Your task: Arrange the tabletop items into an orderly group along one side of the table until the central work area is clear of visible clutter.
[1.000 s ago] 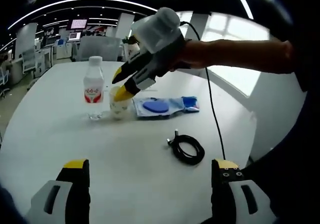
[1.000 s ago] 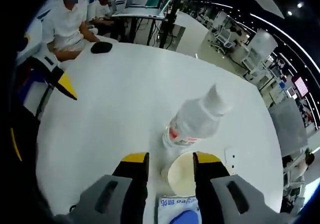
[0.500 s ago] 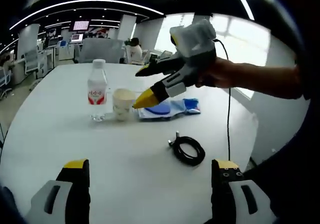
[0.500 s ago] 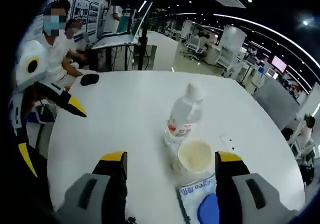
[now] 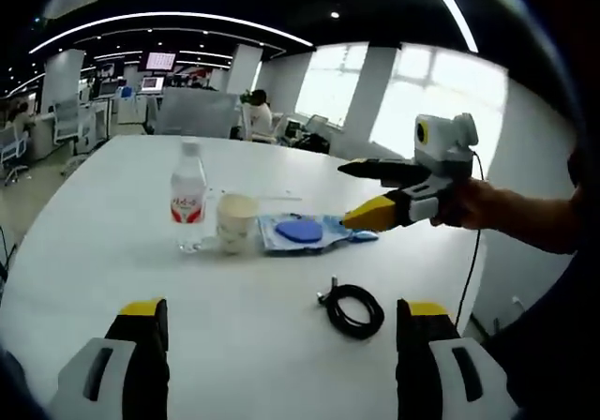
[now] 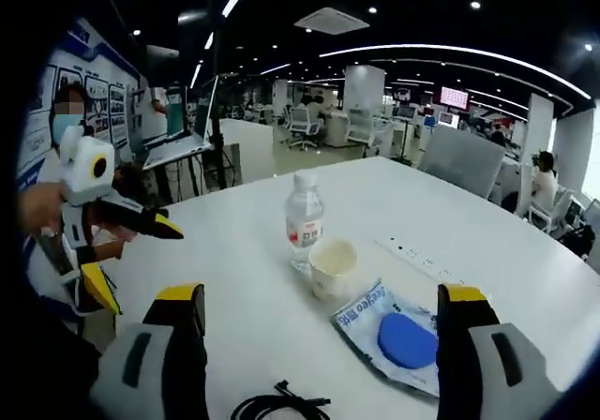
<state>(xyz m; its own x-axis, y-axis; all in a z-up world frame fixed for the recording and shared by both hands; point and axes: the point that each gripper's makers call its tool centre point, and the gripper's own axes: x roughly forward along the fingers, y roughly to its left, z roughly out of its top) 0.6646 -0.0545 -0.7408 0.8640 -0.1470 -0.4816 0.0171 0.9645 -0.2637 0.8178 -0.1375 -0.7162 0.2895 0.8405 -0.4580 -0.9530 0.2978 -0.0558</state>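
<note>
in the left gripper view, going left to right across the white table (image 5: 84, 251): a water bottle (image 5: 188, 198) stands upright, a paper cup (image 5: 235, 223) stands just beside it, and a clear packet with a blue round pad inside (image 5: 305, 232) lies flat next to the cup, touching or nearly so. the three form a short row toward the far part of the table, which reads as the group the task asks for. nearer the camera a coiled black cable (image 5: 353, 308) lies by itself, apart from the row, so it looks like the piece left to tidy.

the left gripper (image 5: 281, 340) sits low at the near edge, its jaws wide apart and holding nothing. the right gripper (image 5: 367, 195) hangs in the air just right of the packet, jaws apart, empty, off the table.

in the right gripper view, the same row runs bottle (image 6: 304, 221), cup (image 6: 333, 269), packet (image 6: 393, 334), with the cable (image 6: 277, 406) at the bottom between this gripper's spread jaws. my guess is the cable comes next, likely moved beside the packet.
</note>
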